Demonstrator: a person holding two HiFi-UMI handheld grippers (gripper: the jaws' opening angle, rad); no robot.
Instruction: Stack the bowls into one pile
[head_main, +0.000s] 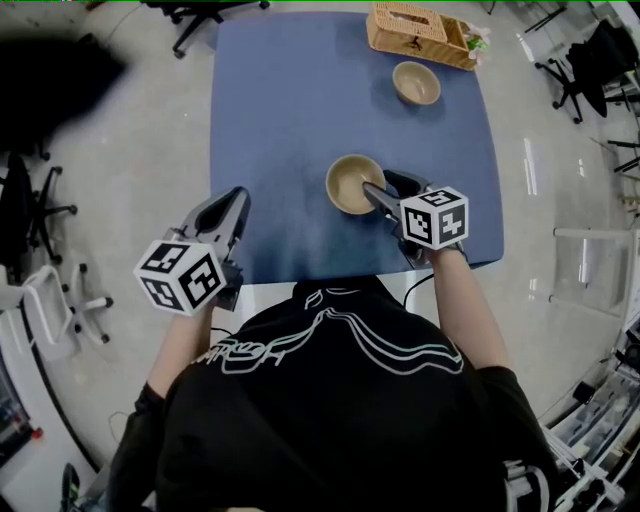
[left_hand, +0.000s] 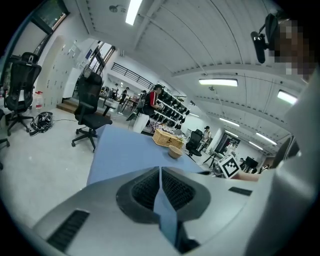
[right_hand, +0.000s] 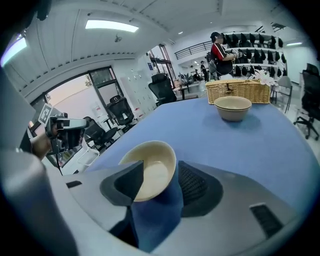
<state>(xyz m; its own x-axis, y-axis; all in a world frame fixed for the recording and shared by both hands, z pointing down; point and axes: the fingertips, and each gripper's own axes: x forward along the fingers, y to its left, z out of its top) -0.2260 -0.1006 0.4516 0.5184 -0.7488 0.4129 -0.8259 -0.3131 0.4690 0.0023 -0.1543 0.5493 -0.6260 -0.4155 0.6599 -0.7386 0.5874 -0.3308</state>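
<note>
Near bowl: the near bowl (head_main: 350, 183) sits upright on the blue table (head_main: 280, 120), in its front right part, well apart from the other bowl.
Far bowl: the far bowl (head_main: 416, 82) stands upright toward the back right of the table, just beside the wicker basket (head_main: 418, 35). The two bowls are not stacked.
Right gripper: the right gripper (right_hand: 161, 165) is released. Its jaws stand apart astride the near bowl's wall, one pad inside the bowl and the other outside. We see a thin strip of blue between the outer pad and the wall, so we do not read a grasp.
Left gripper: the left gripper (left_hand: 160, 171) is clenched on nothing, and its pads meet at the tips. It hangs at the table's front left edge, away from both bowls.
Hidden: the inner pad covers a part of the near bowl's inside. In the head view the marker cube (head_main: 434, 216) covers the right gripper's body, and the black shirt (head_main: 330, 400) covers the middle of the table's front edge.
Hard to make out: we see only something pale and green at the basket's right end, and we cannot tell what it is.
Cut off: the basket's far edge reaches the top border of the head view, and the office chair (head_main: 210, 15) there shows only its base.
</note>
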